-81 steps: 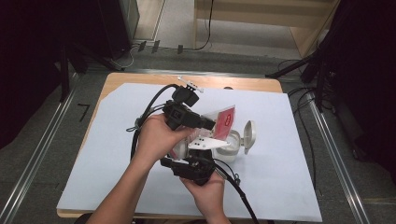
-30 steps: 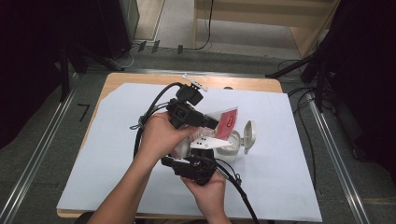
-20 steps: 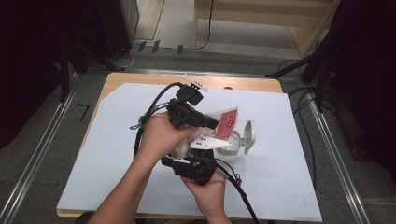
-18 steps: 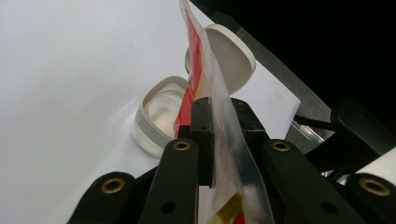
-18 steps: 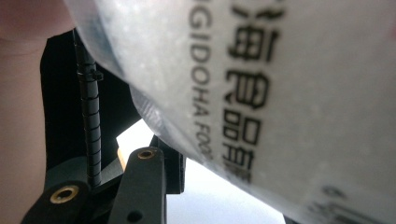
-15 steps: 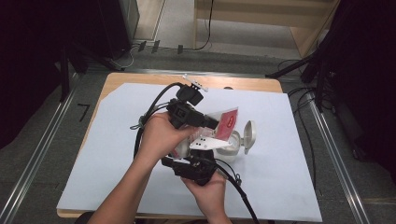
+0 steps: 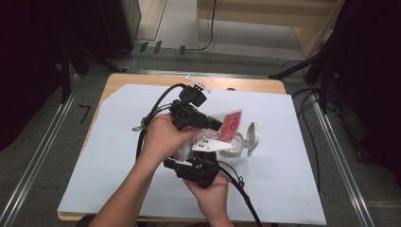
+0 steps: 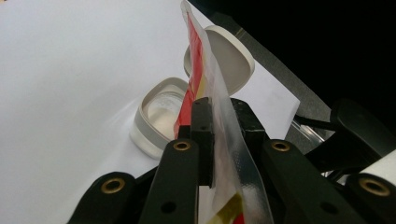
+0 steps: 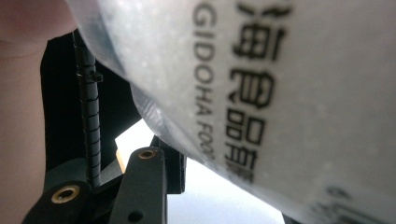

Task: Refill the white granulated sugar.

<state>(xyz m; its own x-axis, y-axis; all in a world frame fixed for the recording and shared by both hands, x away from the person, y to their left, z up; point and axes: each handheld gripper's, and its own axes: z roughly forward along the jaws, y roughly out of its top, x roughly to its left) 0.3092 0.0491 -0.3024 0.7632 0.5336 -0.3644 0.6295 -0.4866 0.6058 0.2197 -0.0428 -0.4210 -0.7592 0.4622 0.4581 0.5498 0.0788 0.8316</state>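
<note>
Nothing has shifted: both the left gripper (image 8: 219, 140) and right gripper (image 7: 201, 166) stay clamped on the pouch (image 8: 205, 79) above the open box (image 8: 159, 116), so pouring waits.

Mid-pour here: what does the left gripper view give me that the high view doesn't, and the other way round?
Left gripper view: the packet's thin edge clamped between the black jaws, and the inside of the white container, which looks pale and glossy. I cannot tell how full it is.

High view: both hands, the left gripper above the right gripper, their trailing cables, and the paper-covered table.

Both: the red and clear packet, the open container under it, and its flipped-up lid.
</note>
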